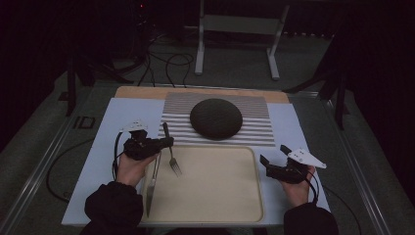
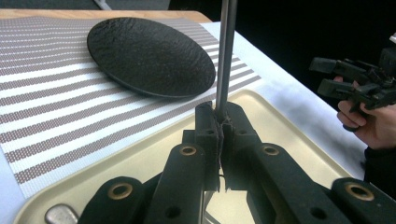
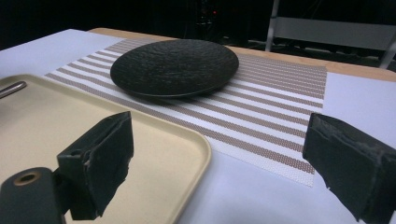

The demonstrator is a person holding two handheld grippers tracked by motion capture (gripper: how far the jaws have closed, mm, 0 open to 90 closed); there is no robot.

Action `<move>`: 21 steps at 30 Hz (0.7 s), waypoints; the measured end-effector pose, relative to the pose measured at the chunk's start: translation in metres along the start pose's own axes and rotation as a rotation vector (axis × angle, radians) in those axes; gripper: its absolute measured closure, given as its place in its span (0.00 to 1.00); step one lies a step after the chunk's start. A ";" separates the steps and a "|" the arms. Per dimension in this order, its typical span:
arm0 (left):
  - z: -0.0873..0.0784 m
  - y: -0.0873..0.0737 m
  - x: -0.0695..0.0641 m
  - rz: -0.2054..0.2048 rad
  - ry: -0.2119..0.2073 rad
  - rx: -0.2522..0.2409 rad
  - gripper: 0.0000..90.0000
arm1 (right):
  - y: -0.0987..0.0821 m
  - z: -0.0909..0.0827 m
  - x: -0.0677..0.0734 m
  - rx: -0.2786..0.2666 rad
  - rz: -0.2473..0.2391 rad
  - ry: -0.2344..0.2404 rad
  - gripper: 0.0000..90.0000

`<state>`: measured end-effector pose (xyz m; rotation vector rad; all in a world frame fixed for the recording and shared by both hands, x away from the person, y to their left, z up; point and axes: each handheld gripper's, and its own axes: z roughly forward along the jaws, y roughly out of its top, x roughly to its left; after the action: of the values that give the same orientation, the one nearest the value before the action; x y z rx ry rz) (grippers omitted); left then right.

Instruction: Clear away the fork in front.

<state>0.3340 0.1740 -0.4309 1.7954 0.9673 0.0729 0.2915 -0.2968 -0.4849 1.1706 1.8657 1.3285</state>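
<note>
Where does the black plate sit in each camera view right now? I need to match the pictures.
High view: the black plate lies upper centre on the striped placemat, beyond the tray.
Left gripper view: upper left, left of the fork handle.
Right gripper view: upper centre.
Shared landmark: the striped placemat under it.

black plate (image 1: 216,118) on striped mat (image 1: 254,131); knife (image 1: 152,182) on beige tray (image 1: 220,196).
</note>
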 end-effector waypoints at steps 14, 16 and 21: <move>0.000 -0.013 0.003 -0.012 -0.011 0.060 0.96 | -0.002 0.001 -0.003 0.007 0.012 -0.012 0.10; 0.001 -0.015 0.005 -0.013 -0.006 0.072 0.96 | -0.002 0.001 -0.004 0.012 0.013 -0.015 0.10; 0.004 -0.021 0.008 -0.016 0.005 0.101 0.96 | -0.002 0.001 -0.004 0.014 0.013 -0.017 0.10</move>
<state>0.3293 0.1786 -0.4531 1.8805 1.0042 0.0194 0.2936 -0.2997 -0.4878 1.1996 1.8615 1.3101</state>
